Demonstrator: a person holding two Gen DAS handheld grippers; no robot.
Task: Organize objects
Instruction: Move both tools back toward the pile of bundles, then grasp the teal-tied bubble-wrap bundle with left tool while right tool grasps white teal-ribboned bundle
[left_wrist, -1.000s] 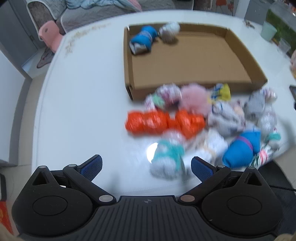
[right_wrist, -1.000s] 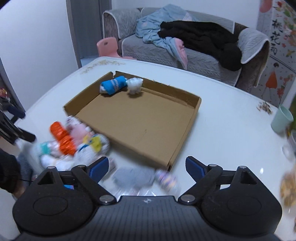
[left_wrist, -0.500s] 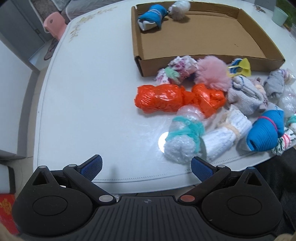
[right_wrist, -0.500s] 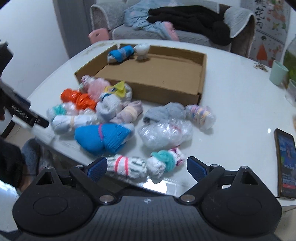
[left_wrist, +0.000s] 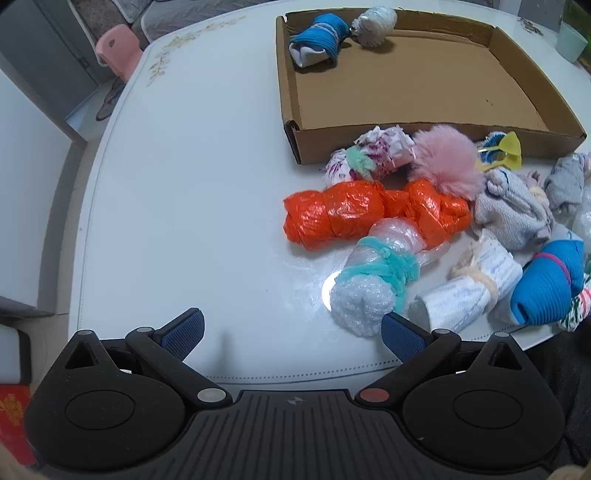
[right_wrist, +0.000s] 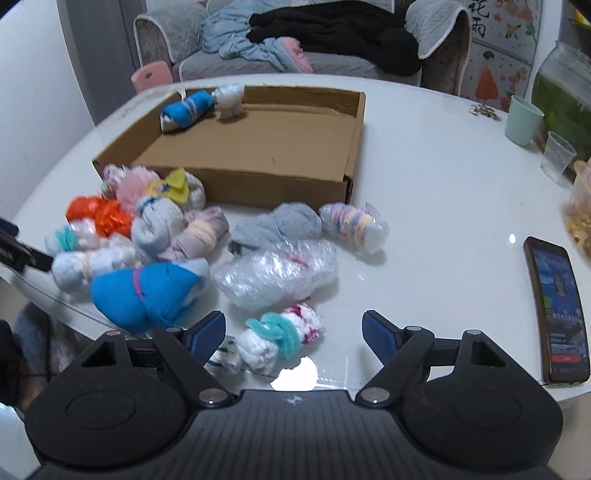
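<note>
A shallow cardboard box (left_wrist: 417, 79) (right_wrist: 258, 155) lies on the white table and holds a blue roll (left_wrist: 319, 38) (right_wrist: 188, 109) and a white bundle (left_wrist: 375, 20) (right_wrist: 229, 98) in its far corner. In front of it lies a heap of several rolled bundles. My left gripper (left_wrist: 291, 330) stands open over bare table, its right finger beside a bubble-wrap roll tied in teal (left_wrist: 376, 278). My right gripper (right_wrist: 293, 330) has its jaws closing around a white floral bundle with a teal tie (right_wrist: 277, 338); the pads stand apart from it.
An orange plastic roll (left_wrist: 369, 214), a pink fluffy ball (left_wrist: 445, 162) and a big blue roll (right_wrist: 147, 291) lie in the heap. A phone (right_wrist: 556, 310), a green cup (right_wrist: 524, 120) and a clear cup (right_wrist: 559, 155) stand at the right. The table edge runs close below both grippers.
My right gripper has dropped toward the table's front edge, and its fingers have come closer together around the floral bundle. The left gripper has sunk slightly and stayed open.
</note>
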